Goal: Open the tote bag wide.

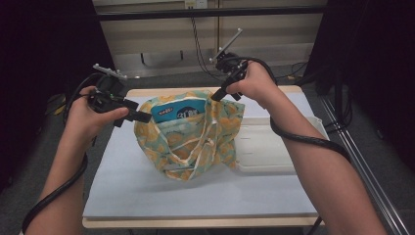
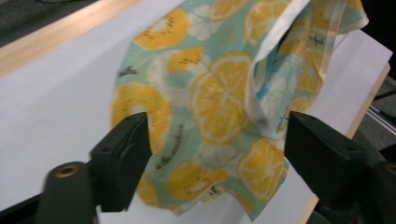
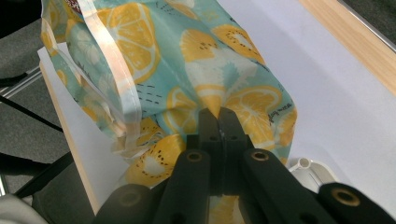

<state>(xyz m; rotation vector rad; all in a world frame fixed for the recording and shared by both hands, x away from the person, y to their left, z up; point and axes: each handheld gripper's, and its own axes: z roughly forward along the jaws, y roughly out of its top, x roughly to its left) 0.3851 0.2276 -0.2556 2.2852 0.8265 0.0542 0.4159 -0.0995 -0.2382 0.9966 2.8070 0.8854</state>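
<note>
A cloth bag (image 1: pixel 186 142) printed with yellow citrus slices on pale teal stands slumped in the middle of the white table (image 1: pixel 147 196). A blue packet (image 1: pixel 178 111) pokes out of its open mouth. My right gripper (image 1: pixel 215 95) is at the bag's upper right rim. In the right gripper view the right gripper (image 3: pixel 218 114) is shut on a pinch of the bag's fabric (image 3: pixel 154 60). My left gripper (image 1: pixel 142 116) is at the bag's left rim. In the left gripper view its jaws (image 2: pixel 217 126) stand wide apart and open, with the bag's side (image 2: pixel 219 98) just beyond them.
A shallow white tray (image 1: pixel 264 147) lies on the table to the right of the bag, partly under it; its corner (image 3: pixel 303 165) shows below the fabric. The table has a wooden edge. Black cables trail along both forearms, and dark floor surrounds the table.
</note>
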